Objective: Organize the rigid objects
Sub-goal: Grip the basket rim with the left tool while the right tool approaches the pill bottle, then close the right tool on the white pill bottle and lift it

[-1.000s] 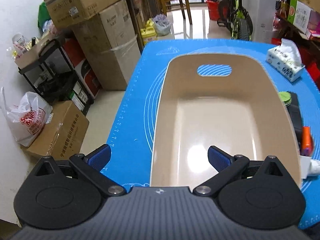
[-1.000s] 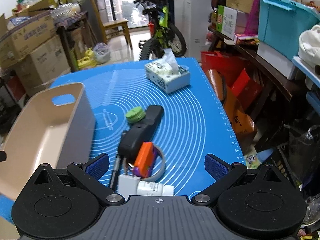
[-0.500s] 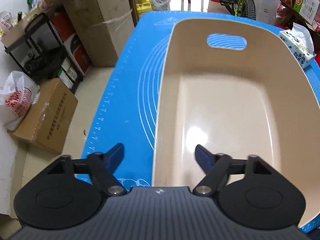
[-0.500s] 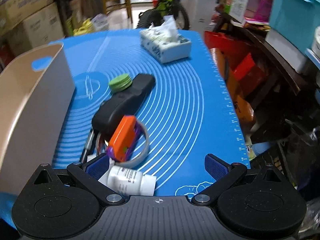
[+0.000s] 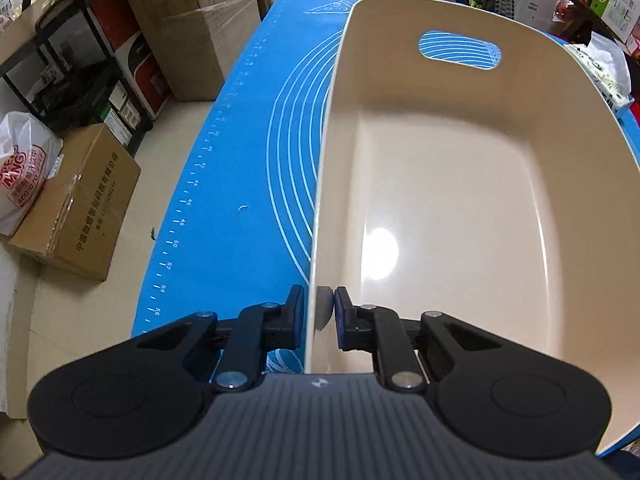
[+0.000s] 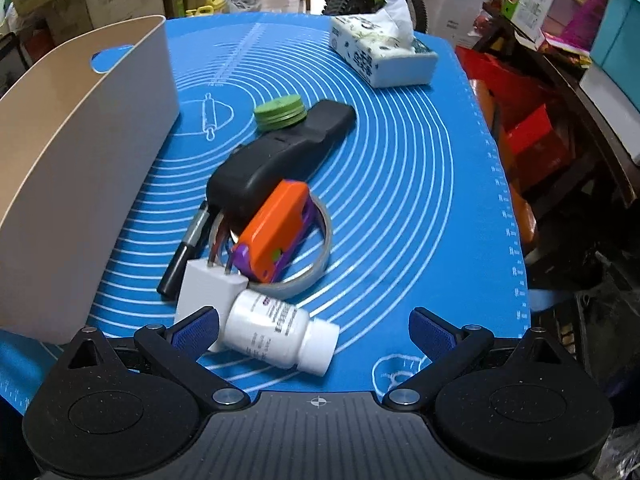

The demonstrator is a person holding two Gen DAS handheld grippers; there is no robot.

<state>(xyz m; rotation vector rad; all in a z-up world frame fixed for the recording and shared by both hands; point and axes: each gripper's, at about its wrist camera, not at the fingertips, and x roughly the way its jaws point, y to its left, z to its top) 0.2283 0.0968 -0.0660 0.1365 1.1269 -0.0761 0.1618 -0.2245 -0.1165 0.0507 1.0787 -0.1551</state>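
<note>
Left gripper (image 5: 320,312) closing on bin (image 5: 320,200) wall, blue mat (image 5: 240,160) beneath.

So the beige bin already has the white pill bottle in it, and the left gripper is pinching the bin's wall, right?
Not quite. The beige bin is empty in the left wrist view. The white pill bottle lies on the blue mat between the open fingers of the right gripper, as the right wrist view shows. The left gripper is indeed closing on the bin's wall.
</note>
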